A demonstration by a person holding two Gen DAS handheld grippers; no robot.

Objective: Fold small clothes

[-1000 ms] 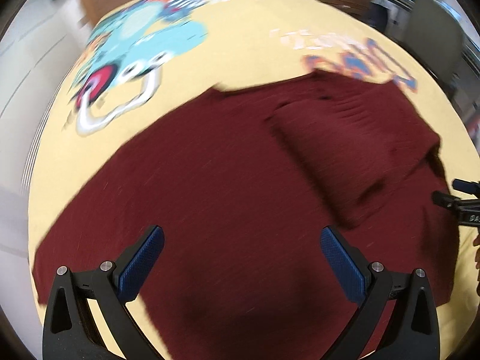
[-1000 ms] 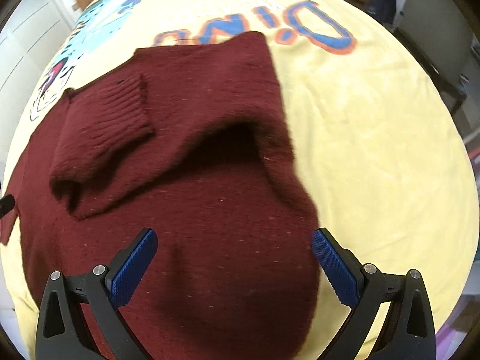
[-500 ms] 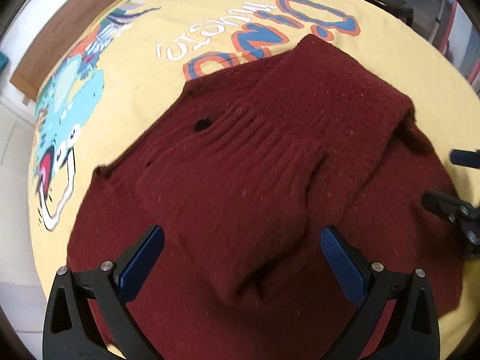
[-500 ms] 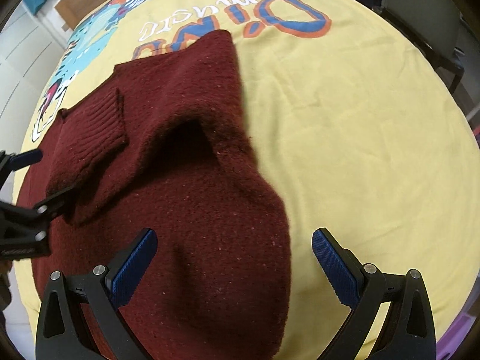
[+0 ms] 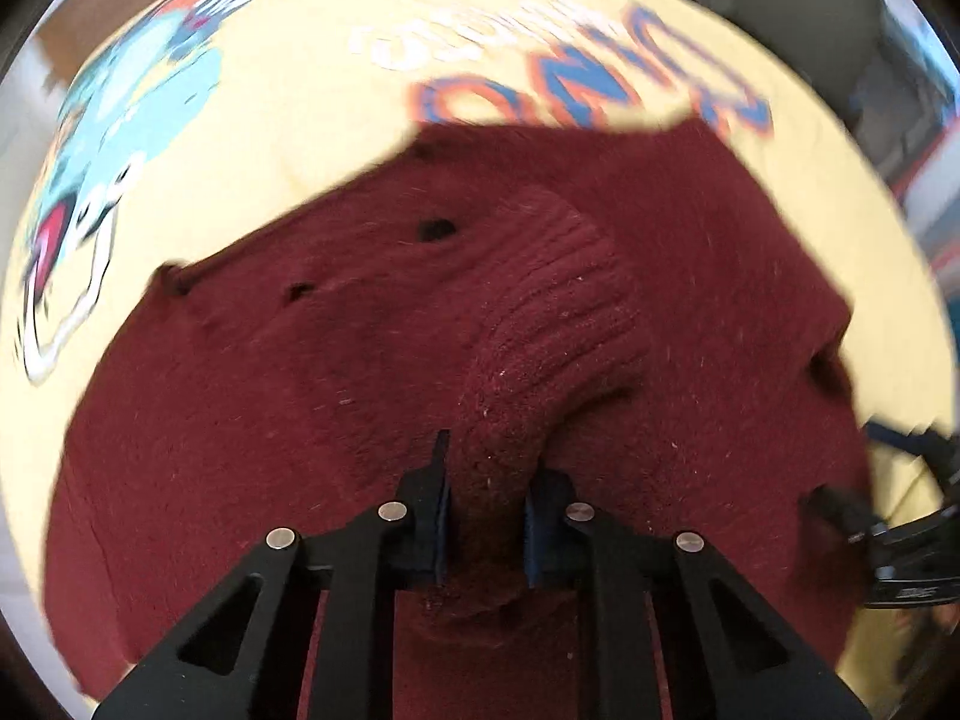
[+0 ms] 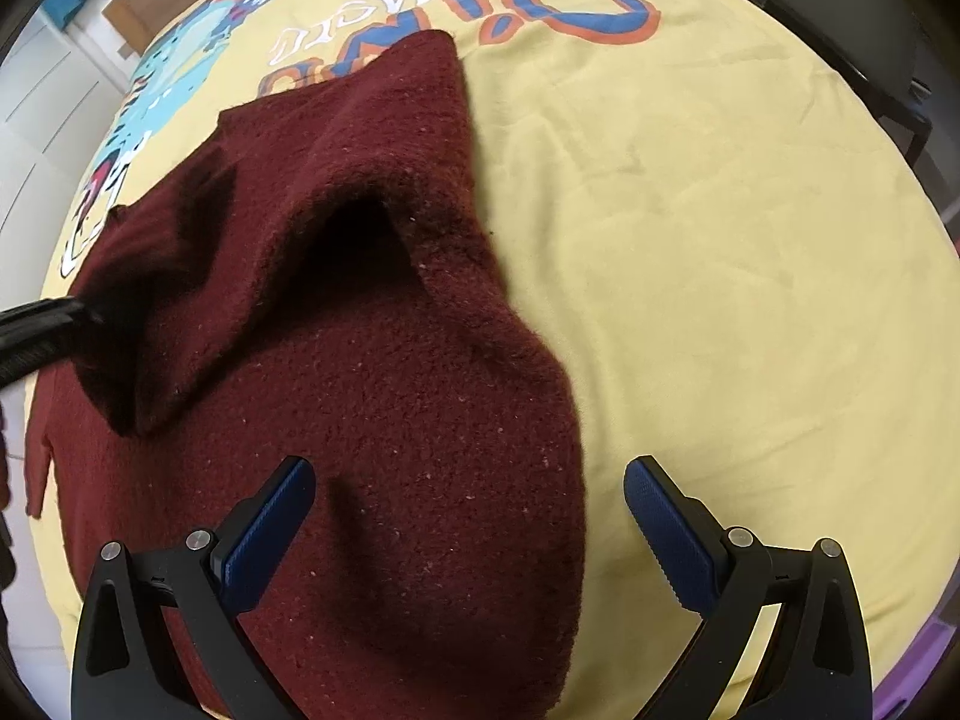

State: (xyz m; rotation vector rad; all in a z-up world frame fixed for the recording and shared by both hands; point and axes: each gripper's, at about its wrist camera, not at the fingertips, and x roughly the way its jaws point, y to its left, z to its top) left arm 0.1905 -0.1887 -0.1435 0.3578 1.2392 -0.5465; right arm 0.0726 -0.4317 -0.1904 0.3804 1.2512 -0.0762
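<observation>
A dark red knitted sweater [image 5: 288,420] lies spread on a yellow printed blanket [image 5: 336,120]. One sleeve is folded across its body, ending in a ribbed cuff [image 5: 570,312]. My left gripper [image 5: 485,510] is shut on this sleeve near the cuff. In the right wrist view the sweater [image 6: 390,420] fills the left and centre, with a raised fold. My right gripper [image 6: 468,516] is open and empty above the sweater's near right edge. The left gripper [image 6: 42,330] shows at that view's left edge.
The yellow blanket [image 6: 690,210] bears a blue dinosaur print [image 5: 138,120] and "Dino" lettering [image 6: 540,6]. A dark chair [image 6: 888,66] stands beyond the blanket's far right edge. A wooden headboard [image 6: 156,18] shows at the far left.
My left gripper has moved forward and closed on the folded sleeve near the cuff. My right gripper has stayed open above the sweater's right edge.
</observation>
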